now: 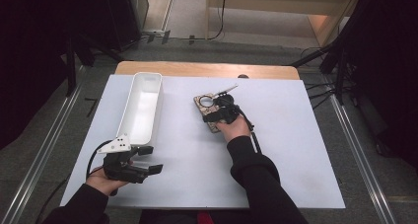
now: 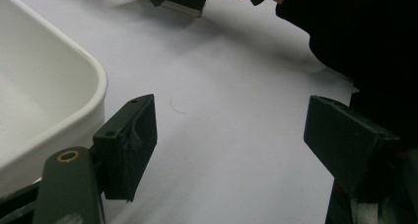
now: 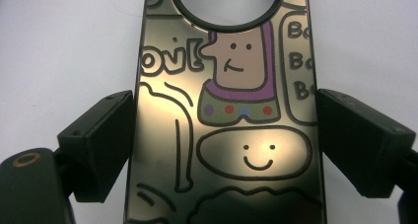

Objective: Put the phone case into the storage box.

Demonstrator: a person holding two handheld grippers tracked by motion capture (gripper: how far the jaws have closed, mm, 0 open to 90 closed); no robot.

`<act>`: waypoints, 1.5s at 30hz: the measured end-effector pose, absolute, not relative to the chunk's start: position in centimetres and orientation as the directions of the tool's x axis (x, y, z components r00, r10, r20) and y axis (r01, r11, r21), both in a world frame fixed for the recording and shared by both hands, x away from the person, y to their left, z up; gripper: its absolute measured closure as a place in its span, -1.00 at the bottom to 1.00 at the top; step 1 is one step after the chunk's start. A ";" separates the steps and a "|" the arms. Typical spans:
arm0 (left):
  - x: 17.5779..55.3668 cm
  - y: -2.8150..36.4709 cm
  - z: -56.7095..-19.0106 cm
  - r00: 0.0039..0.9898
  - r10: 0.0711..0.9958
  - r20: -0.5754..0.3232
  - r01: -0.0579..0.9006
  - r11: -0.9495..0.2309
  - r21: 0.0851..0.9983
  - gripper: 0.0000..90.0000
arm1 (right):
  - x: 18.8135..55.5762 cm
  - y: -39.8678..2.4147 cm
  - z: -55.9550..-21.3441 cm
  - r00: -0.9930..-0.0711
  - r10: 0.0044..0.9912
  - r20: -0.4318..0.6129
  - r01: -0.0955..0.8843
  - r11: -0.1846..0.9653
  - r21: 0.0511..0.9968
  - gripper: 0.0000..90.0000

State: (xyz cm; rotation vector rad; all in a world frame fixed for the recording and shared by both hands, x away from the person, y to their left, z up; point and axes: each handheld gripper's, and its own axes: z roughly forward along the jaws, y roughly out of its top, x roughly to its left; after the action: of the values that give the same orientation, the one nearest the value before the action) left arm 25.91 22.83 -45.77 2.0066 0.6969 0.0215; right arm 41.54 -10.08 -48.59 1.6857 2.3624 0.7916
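The phone case [image 3: 226, 110], glossy and covered in cartoon doodles with a round camera hole at its far end, lies flat on the white counter [image 1: 296, 150] right of centre. In the right gripper view the right tongs [image 1: 222, 114] straddle it: both pads sit at the case's long edges, the left one touching or just beside the edge, the right one likewise, so whether they press cannot be told.

Nearest the person, at the counter's front left, the left tongs [image 2: 231, 135] stand wide apart over bare white surface with nothing between them. A broad stretch of open counter lies between the two hands and along the whole right side and front edge.

Just beyond the left tongs, one long white tray [image 1: 143, 105] runs away toward the far edge; its inside looks empty. Its rounded near corner shows beside the left pad in the left gripper view.

Past the case, one slim silvery object [image 1: 227, 90] lies slanted near the counter's far edge, where a wooden strip [image 1: 207, 68] shows.
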 end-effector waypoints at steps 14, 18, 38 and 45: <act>25.9 22.8 -45.8 0.834 0.484 -0.266 0.467 -0.359 0.808 -0.54 | 40.4 -11.0 -46.7 -0.417 0.873 0.254 0.816 0.236 0.527 -0.76; 26.0 22.8 -45.8 0.836 0.481 -0.264 0.464 -0.364 0.808 -0.54 | 39.9 -11.5 -46.2 -0.430 0.864 0.262 0.810 0.240 0.536 -0.76; 25.9 22.7 -45.8 0.837 0.479 -0.266 0.465 -0.363 0.808 -0.54 | 36.6 -14.1 -43.7 -0.496 0.813 0.307 0.767 0.244 0.594 -0.76; 25.9 22.6 -45.8 0.833 0.480 -0.276 0.473 -0.360 0.804 -0.54 | 35.4 -14.7 -43.3 -0.517 0.793 0.322 0.754 0.245 0.609 -0.76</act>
State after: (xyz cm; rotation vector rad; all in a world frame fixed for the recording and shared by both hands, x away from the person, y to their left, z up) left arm 25.94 22.57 -45.79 2.0059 0.7028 0.0080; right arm 35.40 -14.74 -43.29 1.5164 2.4368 1.1434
